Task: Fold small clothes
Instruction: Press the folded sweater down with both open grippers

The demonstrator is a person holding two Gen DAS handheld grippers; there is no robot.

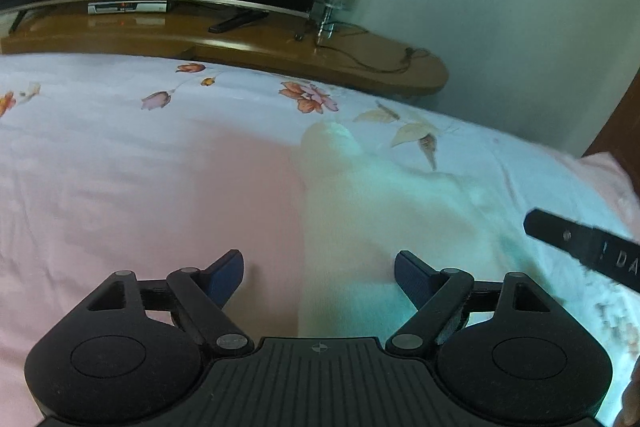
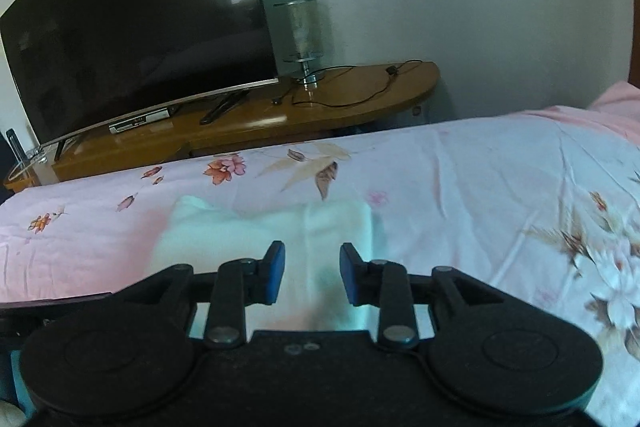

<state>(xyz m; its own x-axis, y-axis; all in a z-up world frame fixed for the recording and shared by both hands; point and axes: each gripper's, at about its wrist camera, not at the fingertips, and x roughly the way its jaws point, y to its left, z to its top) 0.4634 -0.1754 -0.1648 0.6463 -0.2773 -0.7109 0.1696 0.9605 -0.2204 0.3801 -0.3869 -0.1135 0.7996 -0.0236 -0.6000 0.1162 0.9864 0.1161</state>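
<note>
Pink floral bedsheet (image 1: pixel 120 155) covers the bed that fills the lower part of both views, and a pale grey wall stands behind it.

The left gripper (image 1: pixel 319 273) hangs above the sheet with its blue pads far apart, and nothing is between them. Under and just ahead of it lies the small pale mint-white garment (image 1: pixel 360 195), blurred, spread flat on the sheet. At the right edge of this view comes a black bar of the other tool, with white letters "! DA" that can be read; the rest is cut off.

The right gripper (image 2: pixel 312 275) stands over the same garment (image 2: pixel 264 227). Its blue pads are a narrow way apart. The cloth shows in the gap below them, but whether the pads touch it I cannot tell.

Beyond the bed stands a long brown wooden cabinet (image 2: pixel 320 103) with a glossy top. On it are a large black curved television (image 2: pixel 132 39), a flat silver set-top box (image 2: pixel 140 121) whose label is too small to read, a clear glass table lamp (image 2: pixel 302 35) and a thin black cable (image 2: pixel 360 83).
</note>
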